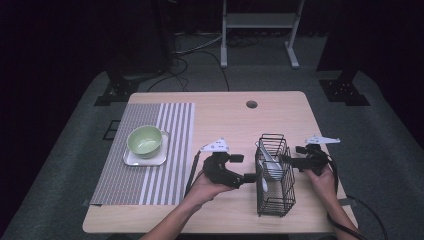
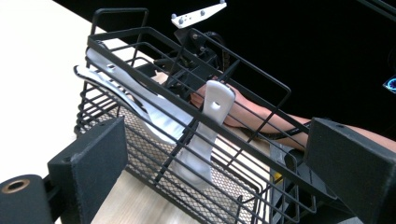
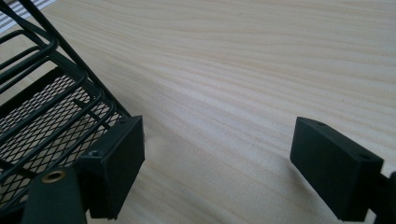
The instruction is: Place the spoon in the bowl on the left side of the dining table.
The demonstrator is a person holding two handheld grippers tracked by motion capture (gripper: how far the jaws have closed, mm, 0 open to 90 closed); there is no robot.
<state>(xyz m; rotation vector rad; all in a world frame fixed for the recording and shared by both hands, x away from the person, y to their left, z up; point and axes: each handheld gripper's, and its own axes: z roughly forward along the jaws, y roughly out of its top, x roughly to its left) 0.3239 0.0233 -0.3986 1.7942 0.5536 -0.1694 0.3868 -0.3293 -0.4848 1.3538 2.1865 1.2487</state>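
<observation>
A black wire basket [image 1: 286, 192] stands on the wooden table right of centre. Inside it lean pale grey spoons [image 1: 270, 168], handles up; up close, one spoon [image 2: 205, 135] rests against the wire wall of the basket [image 2: 140, 37]. My left gripper [image 1: 252, 176] reaches the basket's left side. In its own view that left gripper [image 2: 219, 172] is open, jaws wide apart in front of the basket wall. My right gripper [image 1: 286, 159] points at the basket's right rim. Its own view has the right gripper [image 3: 215, 172] open over bare table, the basket [image 3: 42, 112] beside its left jaw.
A grey-and-white striped placemat [image 1: 165, 170] covers the table's left part. On it stands a green bowl [image 1: 145, 140] on a white square plate [image 1: 131, 160]. A round cable hole [image 1: 251, 104] lies near the far edge. Dark stands and cables sit on the floor beyond.
</observation>
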